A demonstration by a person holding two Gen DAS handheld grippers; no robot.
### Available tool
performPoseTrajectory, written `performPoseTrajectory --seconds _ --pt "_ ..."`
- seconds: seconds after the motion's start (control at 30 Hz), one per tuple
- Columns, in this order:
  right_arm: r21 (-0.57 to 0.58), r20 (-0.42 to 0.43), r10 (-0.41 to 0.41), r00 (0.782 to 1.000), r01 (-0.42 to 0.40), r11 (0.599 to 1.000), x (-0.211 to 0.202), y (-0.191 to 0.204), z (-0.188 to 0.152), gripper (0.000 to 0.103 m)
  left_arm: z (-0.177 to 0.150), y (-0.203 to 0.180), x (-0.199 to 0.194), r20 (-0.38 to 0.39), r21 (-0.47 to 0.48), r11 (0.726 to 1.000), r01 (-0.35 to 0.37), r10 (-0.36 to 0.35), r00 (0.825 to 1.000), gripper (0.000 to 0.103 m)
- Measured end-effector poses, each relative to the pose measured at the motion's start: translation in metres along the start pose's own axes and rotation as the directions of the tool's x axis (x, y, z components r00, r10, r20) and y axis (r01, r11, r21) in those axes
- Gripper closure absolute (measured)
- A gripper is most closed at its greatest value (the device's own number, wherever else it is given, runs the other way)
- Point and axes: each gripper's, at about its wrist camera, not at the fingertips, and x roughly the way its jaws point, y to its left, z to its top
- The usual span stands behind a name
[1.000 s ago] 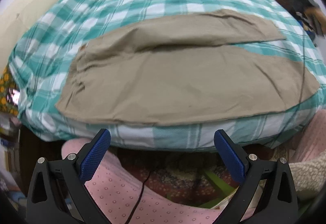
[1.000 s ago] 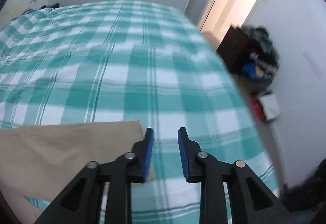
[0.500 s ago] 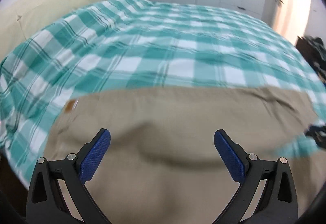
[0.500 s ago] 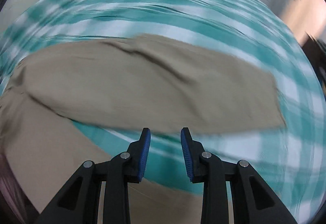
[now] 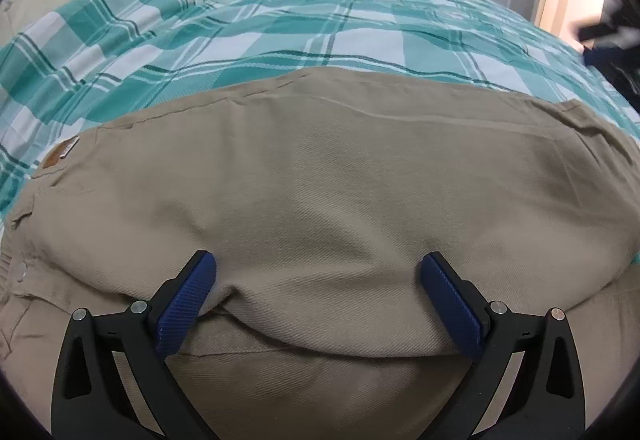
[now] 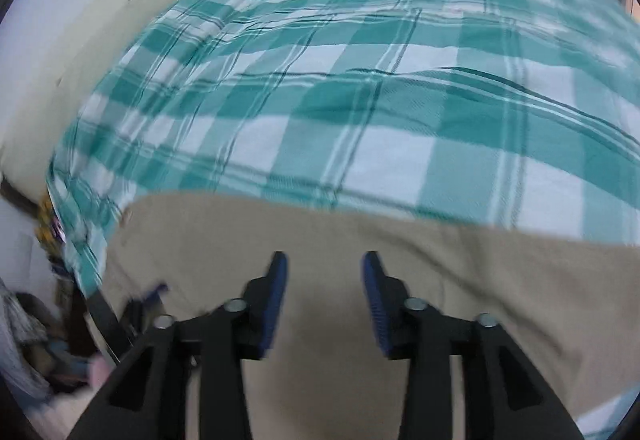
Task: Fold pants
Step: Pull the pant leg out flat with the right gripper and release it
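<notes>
Left wrist view: pants [image 5: 320, 176], tan, lie flat on the checked bedspread [image 5: 280, 24], long axis running left to right across the frame, waistband end at the left, where a snap button [image 5: 20, 269] and a small leather patch [image 5: 60, 154] show; one leg is already laid over the other, its folded edge forming a soft ridge just ahead of the left gripper [image 5: 320, 280]; that gripper's jaws stand wide apart, straddling the ridge, the left pad [image 5: 188, 296] touching or nearly touching the cloth, nothing pinched. Right wrist view, blurred: right gripper [image 6: 324, 280] hovers over the same cloth, pants [image 6: 440, 280] lying under and ahead of it, their far edge running across the frame against the bedspread [image 6: 360, 100]; its jaws, which have just been opening, stand partly apart with only flat cloth behind the gap and nothing between the pads. Judgement: the next fold would bring one end of the pants along the long axis toward the other; the left gripper is nearer the waistband, and the right appears further along the legs, though how near the hem cannot be told. Writing: the patch bears a mark too small to read; no other label or lettering is legible in either view.
</notes>
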Motion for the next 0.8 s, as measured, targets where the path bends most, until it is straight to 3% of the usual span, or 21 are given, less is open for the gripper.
performPoseTrajectory --seconds 0.1,0.3,0.47,0.53,0.63,0.73,0.8 --pt "-0.19 -0.091 -0.125 0.988 0.106 0.976 0.03 0.015 0.037 0.056 0.002 0.001 0.001 0.001 -0.007 1.0 0.009 -0.009 1.0 0.001" --pt "-0.484 -0.251 -0.224 0.942 0.079 0.871 0.103 0.051 0.041 0.06 0.001 0.003 0.002 0.013 -0.014 1.0 0.017 -0.017 1.0 0.001" --pt "-0.556 -0.314 -0.26 0.913 0.046 0.83 0.131 0.05 0.04 0.067 0.0 0.003 0.002 0.019 -0.019 1.0 0.024 -0.023 1.0 0.001" --pt "-0.575 -0.357 -0.278 0.892 0.025 0.818 0.137 0.047 0.038 0.07 0.0 0.003 0.002 0.021 -0.021 0.999 0.026 -0.026 0.999 0.001" --pt "-0.618 -0.379 -0.323 0.867 0.023 0.786 0.142 0.044 0.033 0.079 -0.001 0.004 0.002 0.023 -0.023 0.999 0.028 -0.028 0.999 0.001" --pt "-0.657 -0.368 -0.355 0.859 0.03 0.753 0.144 0.048 0.027 0.096 -0.001 0.004 0.002 0.023 -0.023 0.999 0.028 -0.028 0.999 0.001" --pt "-0.706 -0.347 -0.383 0.856 0.03 0.708 0.142 0.054 0.019 0.101 -0.001 0.004 0.002 0.024 -0.023 0.999 0.028 -0.028 0.999 0.001"
